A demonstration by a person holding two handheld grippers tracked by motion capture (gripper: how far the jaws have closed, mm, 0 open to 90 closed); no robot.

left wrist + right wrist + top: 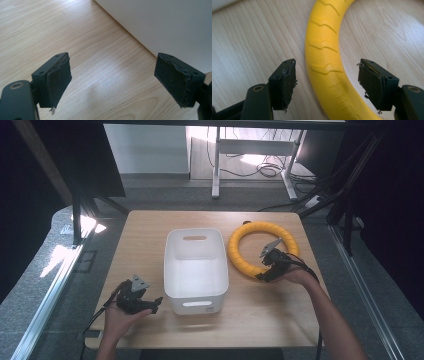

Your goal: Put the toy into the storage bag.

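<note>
Beyond my right gripper (263, 274), grey carpeted floor (165, 195) catches sunlight; a white-legged metal desk frame (217, 167) stands among tangled black cables (270, 169).

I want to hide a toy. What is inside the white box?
Nothing that I can see. The white box looks empty from above: just its white floor and walls. A thin strip of floor right behind the near wall is hidden. The yellow ring lies outside it, on the table.
</note>
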